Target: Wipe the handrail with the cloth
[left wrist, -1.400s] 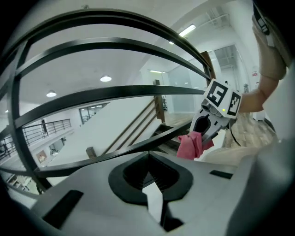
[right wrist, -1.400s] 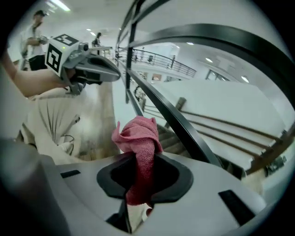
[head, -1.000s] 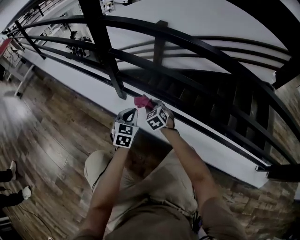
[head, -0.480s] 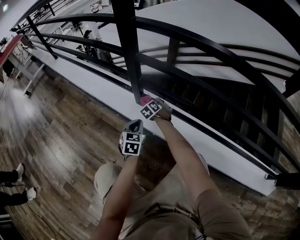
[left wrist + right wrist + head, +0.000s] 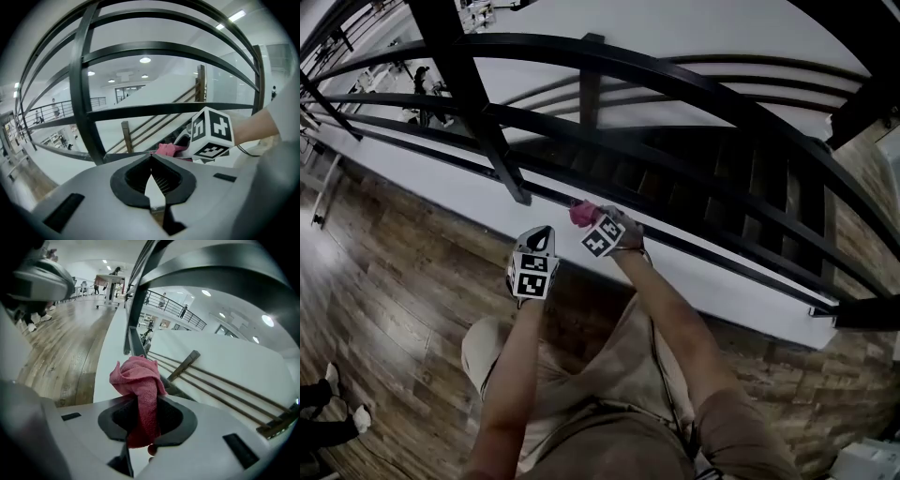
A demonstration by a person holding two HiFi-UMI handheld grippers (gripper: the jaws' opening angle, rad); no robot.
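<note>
Cloth [image 5: 138,380], pink and bunched, is pinched tight between the fingers [image 5: 173,420] of the right gripper [image 5: 140,404]. Its wad bulges out past the tips and a tail hangs down behind them. It is held low, by the bottom bar of the black handrail [image 5: 225,273]; contact cannot be confirmed. The left gripper [image 5: 151,161] is seen just beside, fingers [image 5: 133,176] pressed together on nothing, above the wooden floor [image 5: 384,281].

The left tongs [image 5: 151,159] and right tongs [image 5: 140,399] were pale grey with black jaw recesses, each bearing a white cube [image 5: 532,275] of black square markers. The person wore a beige short-sleeved top [image 5: 609,366] and trousers [image 5: 600,445].
</note>
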